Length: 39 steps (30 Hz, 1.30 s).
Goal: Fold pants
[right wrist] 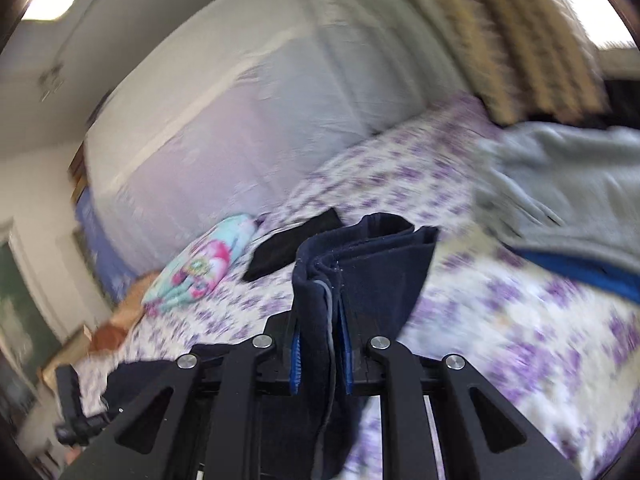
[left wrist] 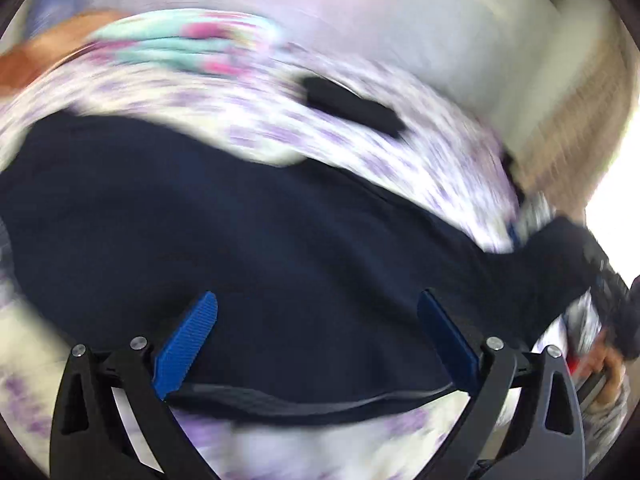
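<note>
Pants pinched by right gripper; left gripper spread wide.

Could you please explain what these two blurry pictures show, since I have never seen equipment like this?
No robot here: a person holds a two-finger gripper in each hand, and each gripper carries a wide-angle camera looking along its fingers. One picture comes from the left gripper, whose blue fingers stand apart, open, over dark navy pants lying on a bed with a purple-flowered sheet. The other comes from the right gripper, shut on a bunched part of the same pants. Also on the bed are a colourful folded cloth, a flat black item and a grey garment. The blur suggests motion.
</note>
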{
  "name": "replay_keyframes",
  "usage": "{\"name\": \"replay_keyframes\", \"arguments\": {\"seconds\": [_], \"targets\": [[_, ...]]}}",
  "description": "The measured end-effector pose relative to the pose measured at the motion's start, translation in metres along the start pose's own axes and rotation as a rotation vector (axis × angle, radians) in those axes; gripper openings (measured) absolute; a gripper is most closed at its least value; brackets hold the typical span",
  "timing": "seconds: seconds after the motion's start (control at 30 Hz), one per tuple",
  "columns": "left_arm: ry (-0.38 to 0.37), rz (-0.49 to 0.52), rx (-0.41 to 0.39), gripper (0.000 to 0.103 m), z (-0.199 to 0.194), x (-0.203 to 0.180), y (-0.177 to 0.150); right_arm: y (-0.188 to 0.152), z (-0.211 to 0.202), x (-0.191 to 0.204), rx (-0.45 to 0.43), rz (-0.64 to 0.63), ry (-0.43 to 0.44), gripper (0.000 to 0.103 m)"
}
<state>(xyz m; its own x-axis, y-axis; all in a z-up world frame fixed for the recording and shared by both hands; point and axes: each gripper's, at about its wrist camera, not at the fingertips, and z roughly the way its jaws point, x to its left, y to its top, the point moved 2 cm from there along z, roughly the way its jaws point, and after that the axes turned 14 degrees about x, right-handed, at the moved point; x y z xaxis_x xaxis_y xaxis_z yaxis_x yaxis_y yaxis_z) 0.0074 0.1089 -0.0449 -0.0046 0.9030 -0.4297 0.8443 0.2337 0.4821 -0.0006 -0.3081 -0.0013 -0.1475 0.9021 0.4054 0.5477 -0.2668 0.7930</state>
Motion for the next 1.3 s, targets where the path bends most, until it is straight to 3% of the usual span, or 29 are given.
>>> {"name": "replay_keyframes", "arguments": {"seconds": [0.13,0.27,0.37,0.47,0.7,0.73,0.8,0.83,0.9,1.0,1.1,1.17,1.3], "targets": [[0.030,-0.207,-0.154,0.098,-0.067,0.080,-0.016,-0.012,0.038,0.099,0.055,-0.302,0.005,0.015],[0.071,-0.306,-0.227,0.098,-0.097,0.125,-0.024,-0.072,0.092,0.184,0.191,-0.620,0.000,0.013],[0.057,-0.368,-0.217,0.098,-0.093,0.146,-0.027,-0.128,0.133,0.212,0.311,-0.813,-0.050,0.013],[0.033,-0.403,-0.201,0.098,-0.084,0.159,-0.035,-0.145,0.132,0.215,0.305,-0.887,-0.097,0.013],[0.150,-0.325,-0.213,0.098,-0.065,0.150,-0.031,-0.121,0.104,0.219,0.177,-0.839,-0.082,0.013],[0.176,-0.310,-0.212,0.098,-0.063,0.147,-0.030,-0.125,0.107,0.220,0.200,-0.855,-0.082,0.013],[0.236,-0.281,-0.206,0.098,-0.057,0.141,-0.030,-0.151,0.132,0.220,0.384,-0.941,-0.097,0.017],[0.261,-0.270,-0.204,0.098,-0.056,0.138,-0.031,-0.161,0.137,0.219,0.411,-0.971,-0.104,0.018],[0.317,-0.241,-0.195,0.098,-0.051,0.134,-0.030,-0.164,0.127,0.220,0.379,-1.005,-0.105,0.026],[0.361,-0.223,-0.196,0.098,-0.047,0.129,-0.031,-0.137,0.106,0.217,0.439,-0.878,0.075,0.049],[0.356,-0.228,-0.209,0.098,-0.047,0.131,-0.031,-0.090,0.091,0.207,0.448,-0.666,0.227,0.053],[0.368,-0.221,-0.214,0.099,-0.046,0.130,-0.031,-0.062,0.098,0.198,0.430,-0.561,0.217,0.053],[0.381,-0.215,-0.221,0.099,-0.045,0.129,-0.032,-0.028,0.151,0.186,0.461,-0.456,0.052,0.053]]}}
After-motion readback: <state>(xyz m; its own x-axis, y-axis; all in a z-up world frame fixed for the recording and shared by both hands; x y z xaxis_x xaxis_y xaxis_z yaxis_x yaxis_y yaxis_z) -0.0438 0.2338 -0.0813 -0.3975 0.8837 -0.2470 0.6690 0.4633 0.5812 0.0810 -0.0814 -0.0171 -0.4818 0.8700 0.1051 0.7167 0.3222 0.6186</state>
